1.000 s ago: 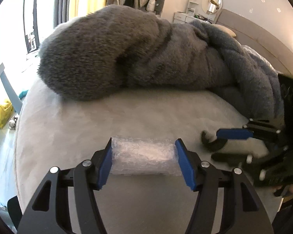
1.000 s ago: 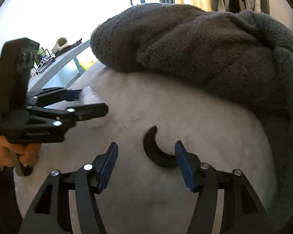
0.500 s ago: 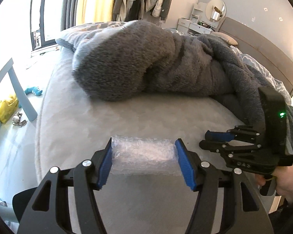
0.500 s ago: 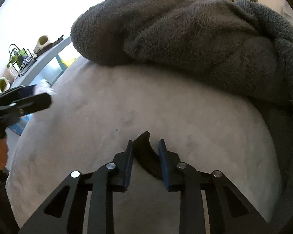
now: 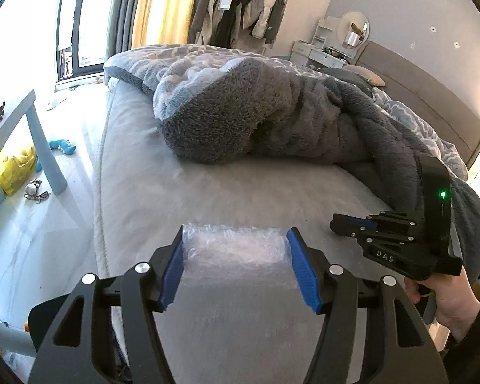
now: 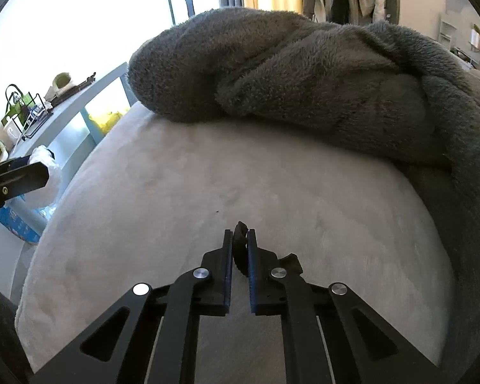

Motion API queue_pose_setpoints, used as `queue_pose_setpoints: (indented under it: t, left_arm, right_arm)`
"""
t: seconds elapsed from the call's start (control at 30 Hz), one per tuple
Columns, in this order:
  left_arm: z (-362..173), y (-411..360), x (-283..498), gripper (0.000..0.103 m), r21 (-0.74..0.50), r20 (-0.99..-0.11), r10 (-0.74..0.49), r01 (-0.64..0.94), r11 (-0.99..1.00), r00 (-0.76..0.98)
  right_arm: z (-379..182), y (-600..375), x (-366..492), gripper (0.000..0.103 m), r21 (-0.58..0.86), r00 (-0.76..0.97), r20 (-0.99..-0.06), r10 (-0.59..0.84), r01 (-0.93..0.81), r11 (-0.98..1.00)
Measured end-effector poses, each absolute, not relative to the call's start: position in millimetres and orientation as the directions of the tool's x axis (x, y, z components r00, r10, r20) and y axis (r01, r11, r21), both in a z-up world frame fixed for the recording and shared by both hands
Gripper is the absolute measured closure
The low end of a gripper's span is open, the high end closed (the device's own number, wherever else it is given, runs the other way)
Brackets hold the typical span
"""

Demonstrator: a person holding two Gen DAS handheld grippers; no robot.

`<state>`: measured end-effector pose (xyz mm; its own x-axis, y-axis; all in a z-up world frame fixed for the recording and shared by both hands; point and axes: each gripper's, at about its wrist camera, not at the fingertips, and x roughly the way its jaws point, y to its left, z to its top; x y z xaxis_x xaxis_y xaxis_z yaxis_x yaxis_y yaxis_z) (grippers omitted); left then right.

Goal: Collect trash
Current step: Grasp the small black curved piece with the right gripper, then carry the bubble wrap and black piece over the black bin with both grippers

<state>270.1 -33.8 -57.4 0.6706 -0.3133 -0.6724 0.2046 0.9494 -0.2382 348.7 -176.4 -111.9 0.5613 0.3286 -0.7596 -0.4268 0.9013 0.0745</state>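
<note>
Bubble wrap (image 5: 236, 256) sits clamped between the blue pads of the left gripper (image 5: 238, 264), jaws spread wide to span the crumpled wad, which hangs just above the bed (image 5: 208, 198). Over in the right wrist view the same wad shows only as a white lump at the far left edge, the tool holding it cut off by the frame. Right gripper (image 6: 240, 252) now: jaws drawn narrow, pinching a black curved piece (image 6: 240, 243) of trash. Only its ridged top pokes out between the pads; the rest is hidden, and what it actually is cannot be made out. Seen from the left camera, that gripper hovers over the right side of the mattress, a green light glowing on its body and the letters "DAS" readable on its side. The person's right hand (image 5: 444, 297) grips the handle, partly cut off at the frame edge. Beyond both tools lies a broad bare stretch of grey sheet, then a heaped grey fleece blanket (image 5: 272, 118) closing off the far side and the right. The bed's left edge drops to the floor (image 5: 38, 224), where a pale blue counter (image 5: 19, 118) stands nearby.
</note>
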Motion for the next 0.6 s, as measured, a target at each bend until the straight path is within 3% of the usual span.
queue_pose_setpoints:
  t: [0.27, 0.6]
  left_arm:
    - [-54.4, -21.1, 246.0, 0.039, -0.238, -0.671, -0.312, 0.203, 0.95, 0.673]
    - [-56.4, 1.5, 217.7, 0.039, -0.224, -0.678, -0.29, 0.186, 0.957, 0.676]
  right_arm:
    - [-95.5, -168.3, 320.2, 0.095, 0.19, 0.564, -0.697, 0.444, -0.452, 0.872]
    - [-85.6, -129.8, 285.5, 0.095, 0.217, 0.545, -0.672, 0.501, -0.502, 0.837]
